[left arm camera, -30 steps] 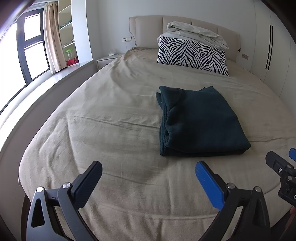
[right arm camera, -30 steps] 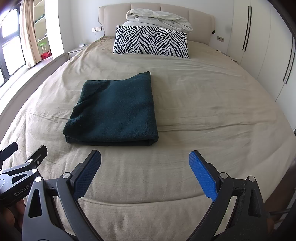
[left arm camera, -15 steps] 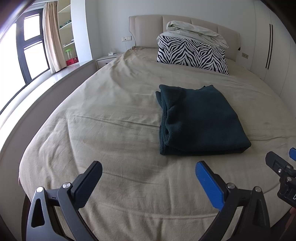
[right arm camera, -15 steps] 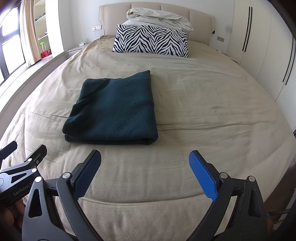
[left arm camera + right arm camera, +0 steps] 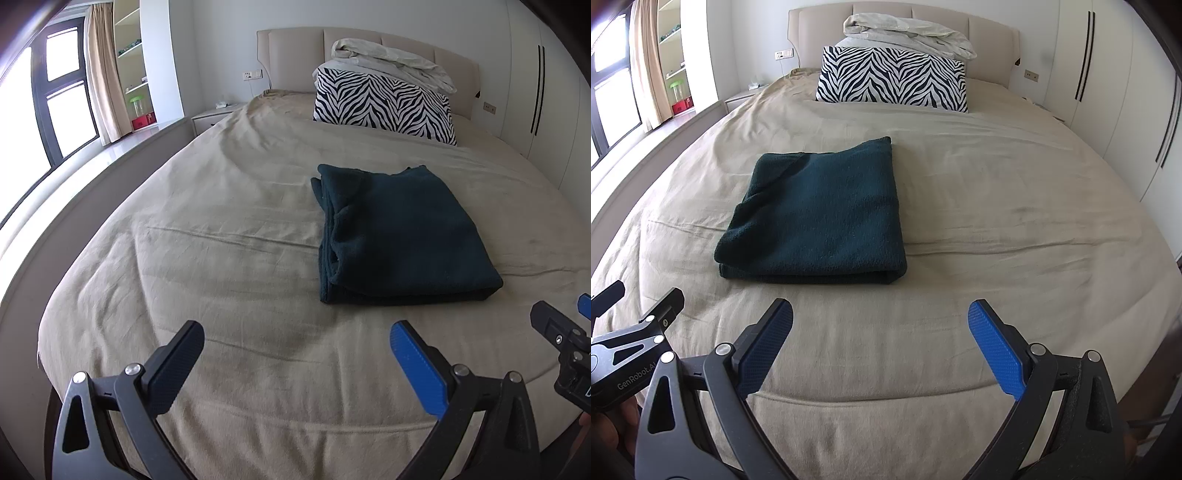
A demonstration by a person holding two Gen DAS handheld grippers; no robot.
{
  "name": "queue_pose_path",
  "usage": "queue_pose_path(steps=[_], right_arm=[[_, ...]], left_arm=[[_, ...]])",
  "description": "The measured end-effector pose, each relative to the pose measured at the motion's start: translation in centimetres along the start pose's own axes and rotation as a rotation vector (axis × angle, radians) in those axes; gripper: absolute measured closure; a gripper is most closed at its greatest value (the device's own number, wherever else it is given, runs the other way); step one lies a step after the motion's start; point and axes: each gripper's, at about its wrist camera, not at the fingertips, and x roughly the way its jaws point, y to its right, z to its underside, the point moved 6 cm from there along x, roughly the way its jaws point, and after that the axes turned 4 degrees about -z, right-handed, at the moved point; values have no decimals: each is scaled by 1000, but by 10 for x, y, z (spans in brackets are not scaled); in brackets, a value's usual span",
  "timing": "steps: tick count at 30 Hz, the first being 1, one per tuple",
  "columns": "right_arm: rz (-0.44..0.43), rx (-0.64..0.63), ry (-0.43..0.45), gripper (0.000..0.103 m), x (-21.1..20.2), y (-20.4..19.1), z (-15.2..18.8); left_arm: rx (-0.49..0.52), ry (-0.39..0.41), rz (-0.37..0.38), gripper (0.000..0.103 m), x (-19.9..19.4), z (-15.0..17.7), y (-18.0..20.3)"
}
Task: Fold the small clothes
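A dark teal garment (image 5: 399, 236) lies folded into a thick rectangle on the beige bedspread (image 5: 229, 280); it also shows in the right wrist view (image 5: 820, 218). My left gripper (image 5: 295, 338) is open and empty, hovering over the bed's foot, short of the garment and to its left. My right gripper (image 5: 881, 317) is open and empty, just short of the garment's near edge. The right gripper shows at the right edge of the left wrist view (image 5: 561, 325). The left gripper shows at the left edge of the right wrist view (image 5: 639, 310).
A zebra-print pillow (image 5: 892, 79) with a bundled pale duvet (image 5: 908, 31) on top leans on the headboard. A nightstand (image 5: 214, 114) and window stand to the left, white wardrobe doors (image 5: 1115, 92) to the right.
Both grippers have drawn back a touch; the garment sits very slightly farther up in both views. Jaws stay open.
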Motion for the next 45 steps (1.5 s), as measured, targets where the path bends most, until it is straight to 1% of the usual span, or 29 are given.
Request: queue_pose_path(steps=[43, 45], right_arm=[[-5, 0, -16, 6, 3, 2, 10], [-6, 0, -17, 6, 3, 2, 10]], left_arm=[[13, -7, 4, 0, 1, 0, 1], [11, -6, 13, 0, 1, 1, 1]])
